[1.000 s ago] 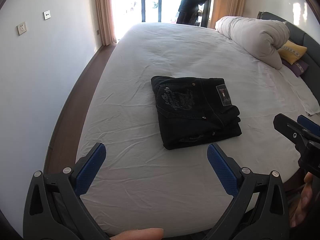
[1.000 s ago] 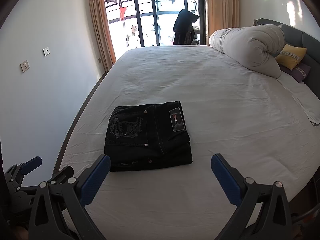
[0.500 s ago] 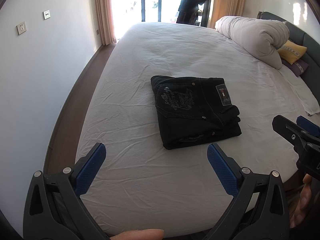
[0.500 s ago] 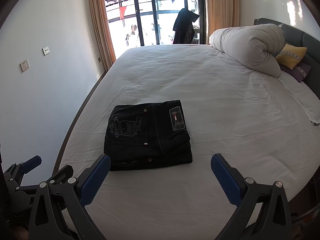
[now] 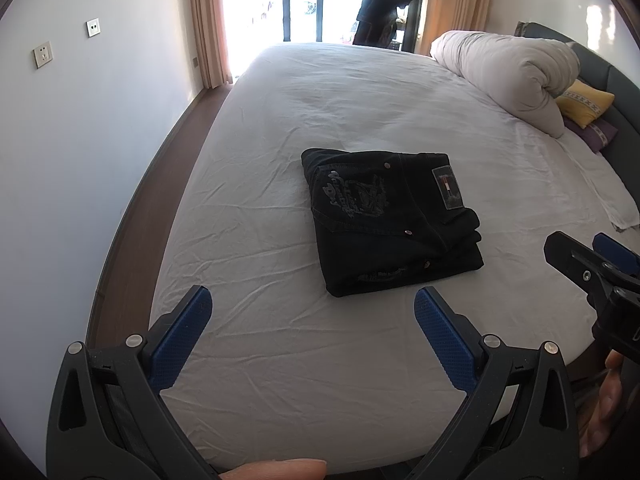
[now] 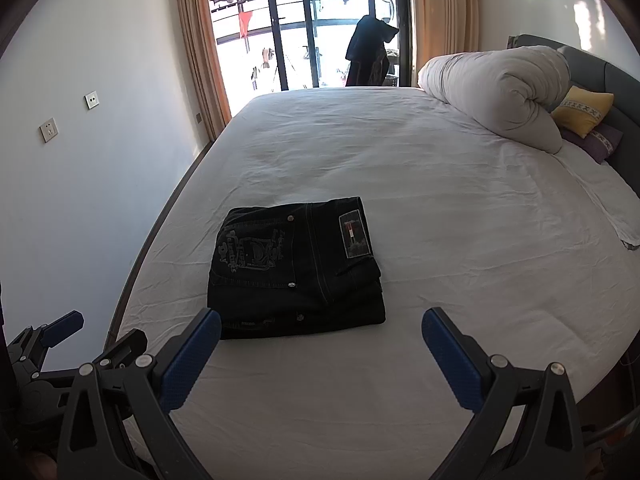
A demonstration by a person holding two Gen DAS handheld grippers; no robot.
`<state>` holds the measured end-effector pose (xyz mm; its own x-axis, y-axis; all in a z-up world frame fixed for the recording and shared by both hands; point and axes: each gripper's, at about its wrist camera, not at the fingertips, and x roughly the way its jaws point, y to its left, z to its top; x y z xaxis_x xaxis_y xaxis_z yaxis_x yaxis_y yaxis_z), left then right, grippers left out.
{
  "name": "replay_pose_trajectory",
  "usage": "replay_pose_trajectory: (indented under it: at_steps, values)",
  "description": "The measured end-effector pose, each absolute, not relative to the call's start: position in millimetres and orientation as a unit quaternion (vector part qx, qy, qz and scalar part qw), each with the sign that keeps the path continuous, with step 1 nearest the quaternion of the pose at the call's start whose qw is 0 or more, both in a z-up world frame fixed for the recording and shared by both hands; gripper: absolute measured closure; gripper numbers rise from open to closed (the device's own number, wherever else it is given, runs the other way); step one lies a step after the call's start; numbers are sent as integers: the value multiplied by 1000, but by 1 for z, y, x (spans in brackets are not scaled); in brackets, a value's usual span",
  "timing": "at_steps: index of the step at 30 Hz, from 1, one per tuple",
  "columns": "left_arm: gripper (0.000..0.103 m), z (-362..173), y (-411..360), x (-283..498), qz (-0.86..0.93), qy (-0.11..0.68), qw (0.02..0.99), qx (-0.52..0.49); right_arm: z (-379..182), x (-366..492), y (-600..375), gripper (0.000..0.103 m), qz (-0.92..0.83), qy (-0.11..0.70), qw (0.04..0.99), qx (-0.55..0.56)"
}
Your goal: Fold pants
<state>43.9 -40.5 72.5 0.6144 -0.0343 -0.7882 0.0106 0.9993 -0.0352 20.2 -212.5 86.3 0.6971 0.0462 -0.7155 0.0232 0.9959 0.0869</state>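
Black pants (image 5: 390, 220) (image 6: 296, 276) lie folded into a compact rectangle on the white bed sheet (image 5: 320, 112) (image 6: 440, 208), pocket print and label patch facing up. My left gripper (image 5: 312, 296) hangs open above the near edge of the bed, short of the pants, nothing between its blue pads. My right gripper (image 6: 320, 320) is open too, just in front of the folded stack and apart from it. In the left wrist view the right gripper (image 5: 592, 264) shows at the right edge; in the right wrist view the left gripper (image 6: 60, 340) shows at the lower left.
A rolled white duvet (image 6: 500, 92) lies at the far right, with a yellow pillow (image 6: 582, 110) and a purple one beside the dark headboard. A wall with sockets runs along the left, with a strip of wooden floor (image 5: 136, 240). Balcony doors (image 6: 304, 20) stand beyond the bed.
Nothing has moved apart from a slight drift of both views; the pants stay folded and both grippers stay open.
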Motion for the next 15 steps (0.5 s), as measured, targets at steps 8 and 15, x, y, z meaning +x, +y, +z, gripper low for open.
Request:
replay_pose_trajectory:
  at_steps: [8,15]
  values:
    - [0,73,-41,44,-13,439,898,-13,85,17,-213,0,6,390,920,45]
    - [0,70,-42,43,-14,441,897,-14,85,16,-213,0,7,390,920,45]
